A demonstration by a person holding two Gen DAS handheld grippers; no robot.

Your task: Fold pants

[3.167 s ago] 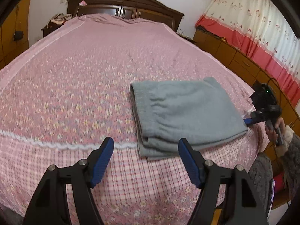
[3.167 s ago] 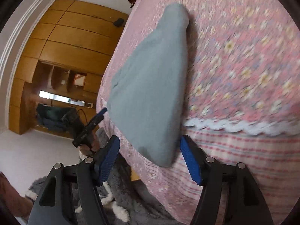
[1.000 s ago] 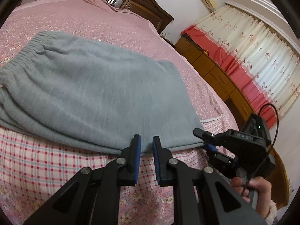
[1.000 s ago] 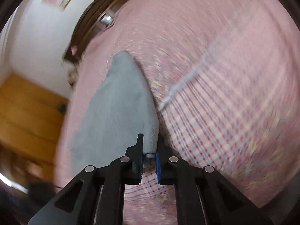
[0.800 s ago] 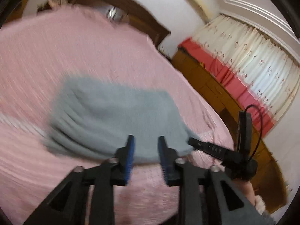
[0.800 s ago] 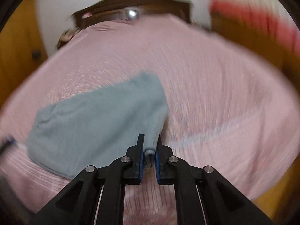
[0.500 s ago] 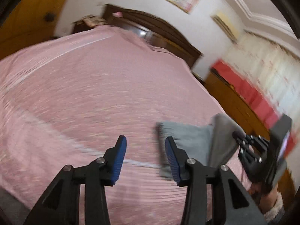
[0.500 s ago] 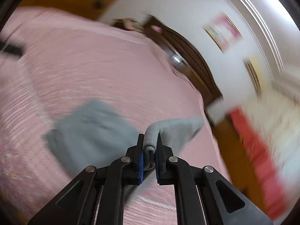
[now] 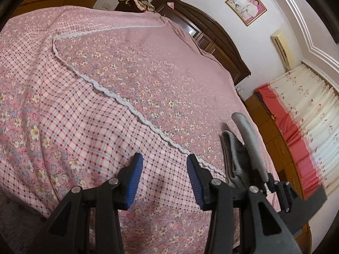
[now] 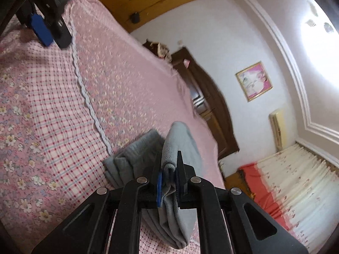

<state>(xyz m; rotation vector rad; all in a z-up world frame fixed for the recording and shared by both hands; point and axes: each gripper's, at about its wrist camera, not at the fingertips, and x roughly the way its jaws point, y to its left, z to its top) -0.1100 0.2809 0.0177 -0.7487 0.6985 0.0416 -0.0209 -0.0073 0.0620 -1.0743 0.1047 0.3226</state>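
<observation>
The grey pants point(image 10: 180, 148) lie folded near the bed's foot edge. My right gripper point(image 10: 169, 173) is shut on one edge of them and holds that edge lifted, so a flap stands up over the rest of the pile. In the left wrist view the pants point(image 9: 235, 148) show at the right, with the raised flap pinched by the right gripper point(image 9: 264, 176). My left gripper point(image 9: 163, 165) is open and empty, over the checked border of the bedspread, left of the pants.
The pink floral bedspread point(image 9: 131, 67) has a white lace seam point(image 9: 118, 99) and a checked border. A dark wooden headboard point(image 9: 207, 29) stands at the far end. Wooden cabinets and a red-and-cream curtain point(image 9: 300, 114) stand on the right side.
My left gripper has let go of the pants, opened and swung left. My right gripper stays shut on the pants' edge and has lifted it up and over the pile.
</observation>
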